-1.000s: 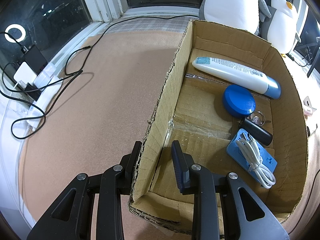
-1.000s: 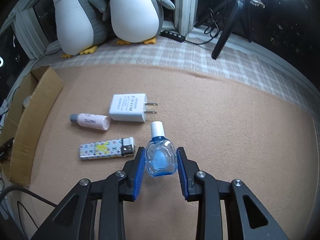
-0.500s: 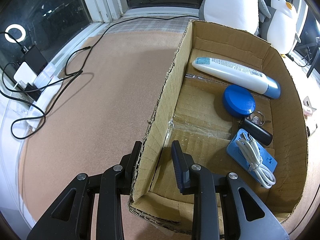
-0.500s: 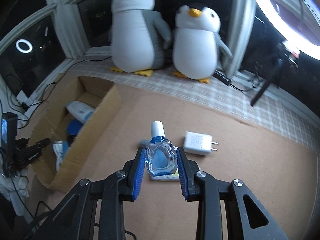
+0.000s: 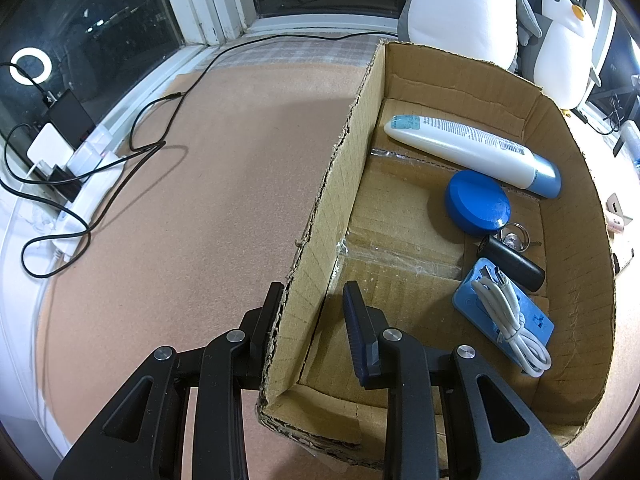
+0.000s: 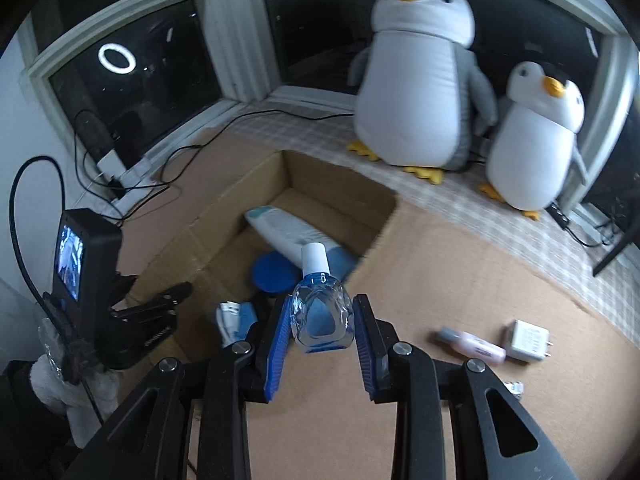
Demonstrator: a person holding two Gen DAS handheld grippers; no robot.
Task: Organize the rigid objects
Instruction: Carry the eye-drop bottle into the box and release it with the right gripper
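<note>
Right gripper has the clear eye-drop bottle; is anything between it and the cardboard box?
Nothing visible blocks it. The clear blue-tinted eye-drop bottle is clamped in the right gripper, and the open-topped cardboard box lies just beyond. Its near wall is low, and bare floor shows beside the white tube.

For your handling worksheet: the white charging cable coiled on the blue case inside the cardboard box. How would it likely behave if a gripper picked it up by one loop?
The white cable is bundled in loose loops, so it would probably sag and partly uncoil. It looks thin, so likely light. It lies loose on the blue case, so it should lift free without dragging that along.
</note>
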